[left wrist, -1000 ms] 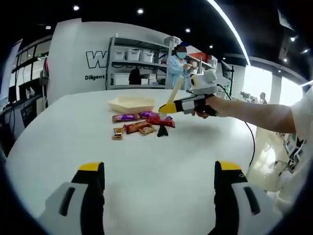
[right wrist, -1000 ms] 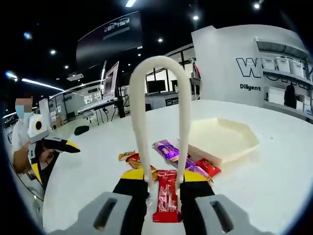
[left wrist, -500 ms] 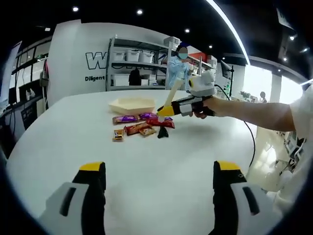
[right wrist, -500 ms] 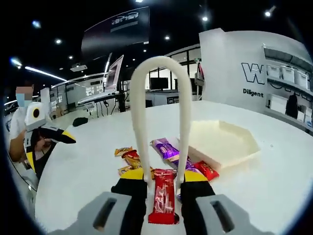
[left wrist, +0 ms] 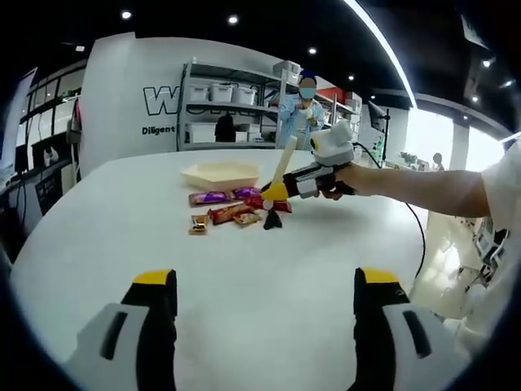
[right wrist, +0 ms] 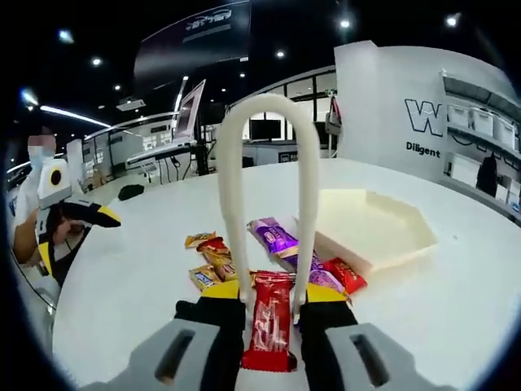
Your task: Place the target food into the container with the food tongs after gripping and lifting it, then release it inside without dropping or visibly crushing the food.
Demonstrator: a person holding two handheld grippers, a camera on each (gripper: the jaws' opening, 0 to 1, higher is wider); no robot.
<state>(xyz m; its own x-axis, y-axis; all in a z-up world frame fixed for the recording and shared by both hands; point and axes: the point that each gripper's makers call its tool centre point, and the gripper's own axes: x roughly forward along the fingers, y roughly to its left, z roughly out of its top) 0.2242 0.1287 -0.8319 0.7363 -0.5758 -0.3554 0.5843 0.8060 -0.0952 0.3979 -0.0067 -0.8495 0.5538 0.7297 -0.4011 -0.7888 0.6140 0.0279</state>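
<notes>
Currently the right hand-held gripper (right wrist: 262, 314) is clenched on the food tongs (right wrist: 262, 195), whose tips pinch the red bar (right wrist: 267, 326). The bar's long axis runs along the tongs. Container (right wrist: 370, 232) lies far-right on the tabletop (right wrist: 130, 277). Left hand-held gripper (left wrist: 264, 326) is released, well apart.

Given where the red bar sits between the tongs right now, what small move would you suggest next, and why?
Probably carry the red bar a little up and right toward the cream tray. The right gripper holds the tongs closed on the bar, which seems clear of the other snacks.
</notes>
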